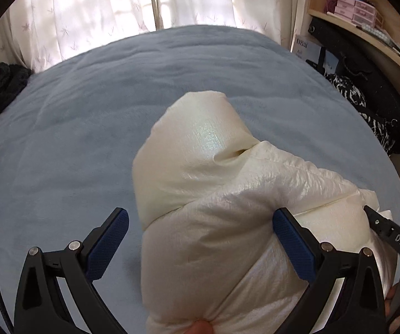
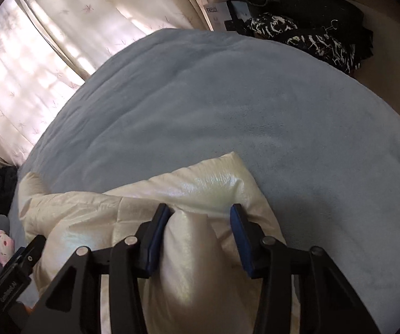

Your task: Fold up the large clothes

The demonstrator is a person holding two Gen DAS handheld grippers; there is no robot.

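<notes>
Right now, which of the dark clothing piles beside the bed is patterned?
The pile below the wooden shelf: black with white markings. The other pile, under the curtain, is plain black.

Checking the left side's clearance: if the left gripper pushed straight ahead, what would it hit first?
The cream puffy jacket: its bulk already sits between the left gripper fingers, ahead of the blue blanket.

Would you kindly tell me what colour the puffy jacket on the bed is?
The puffy jacket is shiny cream-white, best seen in the left wrist view.
</notes>
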